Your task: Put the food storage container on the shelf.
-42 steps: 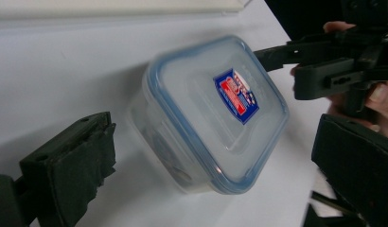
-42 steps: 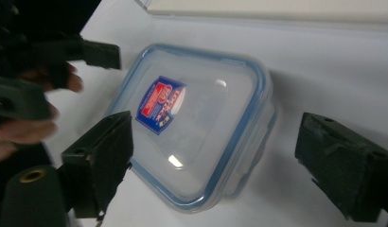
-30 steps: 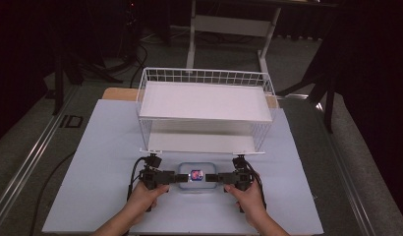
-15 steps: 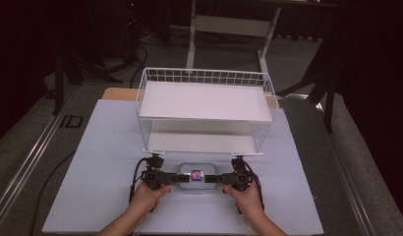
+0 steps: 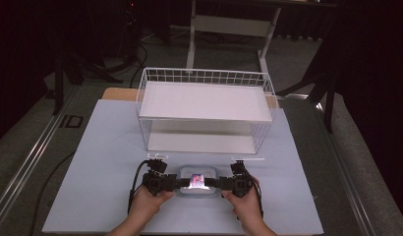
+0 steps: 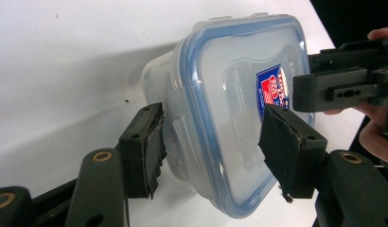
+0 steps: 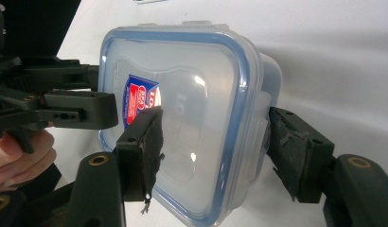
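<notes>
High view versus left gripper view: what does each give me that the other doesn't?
High view alone: the white wire rack behind the work and both hands on the pale blue mat. Left gripper view alone: the left gripper pads clamping the container's lid and underside, with its side clip and blue seal up close. Both: the container with its red and blue label, and the right gripper at its far end.

One lidded plastic container (image 5: 197, 180), one wire rack (image 5: 205, 110), two grippers.

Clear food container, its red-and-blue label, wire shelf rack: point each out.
clear food container (image 6: 220, 118), left gripper view, lid centre.
red-and-blue label (image 7: 141, 97), right gripper view, sticker middle.
wire shelf rack (image 5: 205, 76), high view, back rim.
</notes>
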`<action>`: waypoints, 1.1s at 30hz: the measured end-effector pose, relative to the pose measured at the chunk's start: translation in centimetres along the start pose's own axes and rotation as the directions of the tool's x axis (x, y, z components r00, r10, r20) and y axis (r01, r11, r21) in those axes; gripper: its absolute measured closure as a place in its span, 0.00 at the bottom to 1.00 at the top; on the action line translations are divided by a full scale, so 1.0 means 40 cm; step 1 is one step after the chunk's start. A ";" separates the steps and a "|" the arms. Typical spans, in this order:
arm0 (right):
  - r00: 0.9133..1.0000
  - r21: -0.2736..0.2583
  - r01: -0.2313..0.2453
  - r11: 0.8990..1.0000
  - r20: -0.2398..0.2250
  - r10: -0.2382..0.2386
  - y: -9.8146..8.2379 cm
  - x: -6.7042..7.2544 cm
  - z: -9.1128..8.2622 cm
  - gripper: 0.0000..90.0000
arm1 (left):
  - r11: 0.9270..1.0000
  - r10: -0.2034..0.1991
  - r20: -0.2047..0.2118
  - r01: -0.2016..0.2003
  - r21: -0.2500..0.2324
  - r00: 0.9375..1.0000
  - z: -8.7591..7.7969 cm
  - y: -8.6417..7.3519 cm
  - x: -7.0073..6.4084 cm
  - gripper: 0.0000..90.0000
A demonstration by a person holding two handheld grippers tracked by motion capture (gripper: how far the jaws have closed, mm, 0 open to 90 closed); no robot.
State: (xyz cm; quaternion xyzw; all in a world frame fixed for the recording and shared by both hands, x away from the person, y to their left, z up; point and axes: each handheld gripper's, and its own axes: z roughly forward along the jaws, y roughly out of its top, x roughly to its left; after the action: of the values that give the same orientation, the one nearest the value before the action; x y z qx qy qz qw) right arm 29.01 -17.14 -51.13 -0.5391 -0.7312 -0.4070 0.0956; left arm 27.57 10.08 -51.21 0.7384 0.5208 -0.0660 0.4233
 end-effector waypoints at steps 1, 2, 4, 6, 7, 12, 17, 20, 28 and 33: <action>1.000 -0.002 0.002 1.000 0.002 -0.002 -0.002 0.002 -0.001 0.43 | 1.000 0.005 -0.005 -0.005 -0.002 1.000 -0.001 -0.001 -0.003 0.48; 1.000 -0.005 0.006 1.000 0.006 -0.006 -0.003 0.003 -0.002 0.43 | 1.000 -0.005 -0.002 0.005 -0.009 1.000 -0.003 -0.004 -0.003 0.48; 1.000 -0.006 0.017 1.000 0.015 -0.017 -0.005 0.010 -0.005 0.43 | 1.000 0.003 -0.012 -0.003 -0.019 1.000 -0.008 -0.010 -0.009 0.50; 1.000 -0.013 0.025 1.000 0.018 -0.025 -0.008 0.014 -0.006 0.43 | 0.999 0.003 -0.025 -0.004 -0.033 1.000 -0.012 -0.016 -0.018 0.50; 0.999 -0.015 0.031 0.999 0.017 -0.031 -0.008 0.015 -0.007 0.43 | 0.999 0.010 -0.032 -0.011 -0.036 0.999 -0.013 -0.018 -0.020 0.51; 0.999 -0.034 0.050 0.998 0.017 -0.049 -0.006 0.020 -0.010 0.42 | 0.997 0.020 -0.032 -0.022 -0.075 0.999 -0.021 -0.018 -0.024 0.51; 0.995 -0.074 0.094 0.993 0.031 -0.092 0.019 0.034 -0.028 0.42 | 0.991 0.047 -0.019 -0.049 -0.121 0.999 -0.032 0.009 -0.026 0.52; 0.993 -0.098 0.112 0.989 0.040 -0.109 0.041 0.039 -0.038 0.42 | 0.988 0.064 -0.022 -0.067 -0.141 0.998 -0.036 0.033 -0.028 0.52; 0.990 -0.161 0.140 0.977 0.054 -0.133 0.112 0.034 -0.057 0.42 | 0.972 0.109 -0.029 -0.113 -0.204 0.994 -0.028 0.098 -0.027 0.52; 0.989 -0.188 0.147 0.971 0.047 -0.141 0.141 0.016 -0.053 0.42 | 0.963 0.120 -0.028 -0.124 -0.238 0.992 -0.015 0.117 -0.014 0.53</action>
State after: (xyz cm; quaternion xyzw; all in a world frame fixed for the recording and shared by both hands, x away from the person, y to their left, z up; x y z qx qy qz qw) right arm 33.00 -17.67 -46.58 -0.4980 -0.7274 -0.4720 0.0013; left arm 30.96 9.65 -47.93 0.7132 0.4814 0.0284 0.5088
